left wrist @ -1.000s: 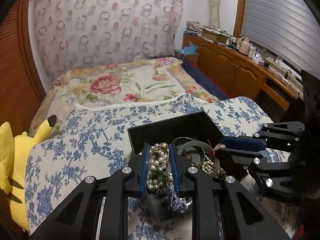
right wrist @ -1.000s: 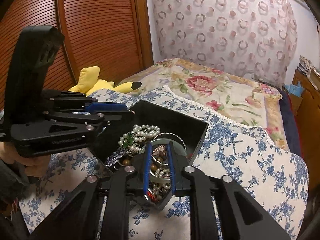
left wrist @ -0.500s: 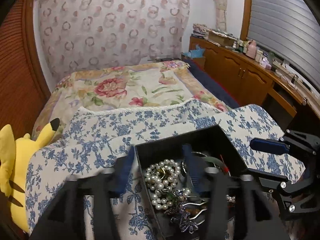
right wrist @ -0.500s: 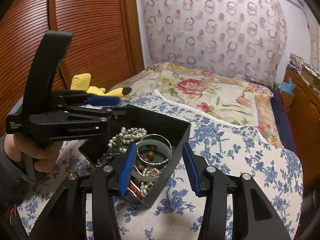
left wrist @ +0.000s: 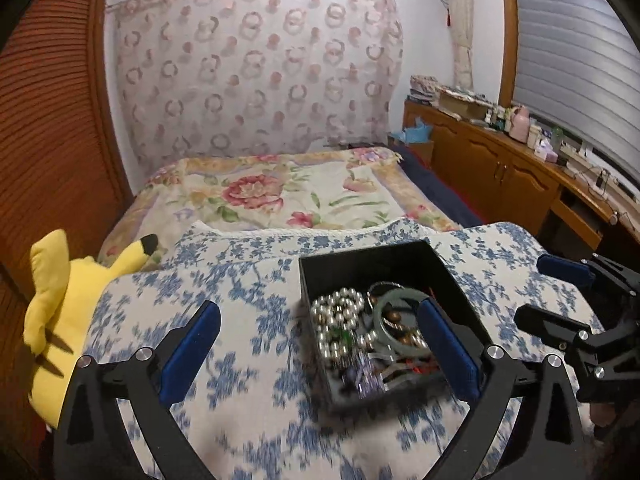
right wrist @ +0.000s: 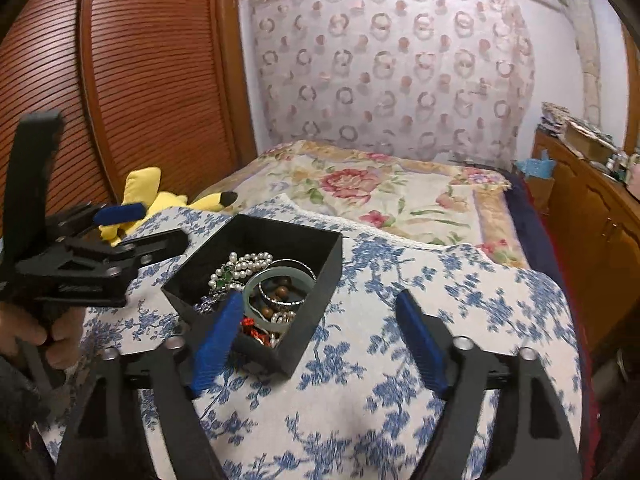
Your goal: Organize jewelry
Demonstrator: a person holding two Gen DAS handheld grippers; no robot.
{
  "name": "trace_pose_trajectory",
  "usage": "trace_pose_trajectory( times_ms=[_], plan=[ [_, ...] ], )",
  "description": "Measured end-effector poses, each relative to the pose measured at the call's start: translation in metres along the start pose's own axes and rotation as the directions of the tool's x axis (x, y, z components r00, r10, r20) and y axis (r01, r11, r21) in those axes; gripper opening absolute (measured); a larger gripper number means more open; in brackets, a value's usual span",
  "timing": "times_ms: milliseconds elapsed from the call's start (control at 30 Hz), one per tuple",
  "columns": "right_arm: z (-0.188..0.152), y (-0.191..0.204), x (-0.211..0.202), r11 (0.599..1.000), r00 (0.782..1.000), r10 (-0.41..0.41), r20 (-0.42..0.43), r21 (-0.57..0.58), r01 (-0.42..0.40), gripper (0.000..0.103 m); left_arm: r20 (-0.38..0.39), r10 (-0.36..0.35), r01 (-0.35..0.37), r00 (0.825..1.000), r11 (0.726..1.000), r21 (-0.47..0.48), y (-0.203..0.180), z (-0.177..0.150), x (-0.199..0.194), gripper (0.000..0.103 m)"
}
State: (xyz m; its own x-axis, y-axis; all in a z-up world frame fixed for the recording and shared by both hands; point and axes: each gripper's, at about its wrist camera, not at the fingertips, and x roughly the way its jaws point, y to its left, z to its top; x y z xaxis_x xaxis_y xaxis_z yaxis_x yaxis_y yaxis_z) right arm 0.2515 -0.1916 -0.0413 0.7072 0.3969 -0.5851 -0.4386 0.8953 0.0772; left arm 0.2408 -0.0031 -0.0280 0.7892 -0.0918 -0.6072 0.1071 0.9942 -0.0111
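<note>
Both jaws are opening, gripping nothing, with the black jewelry box [left wrist: 384,264] lying between the two grippers.

I am watching the left gripper [left wrist: 320,350] spreading wide in the lower frame, the box sitting toward its right finger; in the right wrist view the right gripper [right wrist: 320,340] is also widening, the box at its left finger, left of center. Pearls [right wrist: 248,262] and a green bangle [right wrist: 276,292] are lying inside. I am judging both hands about equally near.
</note>
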Motion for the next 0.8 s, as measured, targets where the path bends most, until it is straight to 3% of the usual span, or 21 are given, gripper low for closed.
trace_pose_trajectory(
  times_ms=[200, 467, 800],
  plan=[
    [-0.018, 0.010, -0.031, 0.999, 0.998, -0.041, 0.037, 0.031, 0.040, 0.100, 0.011, 0.013, -0.013, 1.000, 1.000, -0.018, -0.001, -0.026, -0.040, 0.095],
    [-0.039, 0.034, -0.076, 0.994, 0.993, -0.085, 0.084, 0.069, 0.079, 0.100, 0.055, 0.053, -0.053, 0.997, 0.999, -0.008, -0.007, -0.056, -0.095, 0.095],
    [-0.058, 0.055, -0.135, 0.984, 0.970, -0.161, 0.184, 0.101, 0.145, 0.100, 0.106, 0.084, -0.081, 0.991, 0.996, -0.033, -0.009, -0.075, -0.140, 0.095]
  ],
)
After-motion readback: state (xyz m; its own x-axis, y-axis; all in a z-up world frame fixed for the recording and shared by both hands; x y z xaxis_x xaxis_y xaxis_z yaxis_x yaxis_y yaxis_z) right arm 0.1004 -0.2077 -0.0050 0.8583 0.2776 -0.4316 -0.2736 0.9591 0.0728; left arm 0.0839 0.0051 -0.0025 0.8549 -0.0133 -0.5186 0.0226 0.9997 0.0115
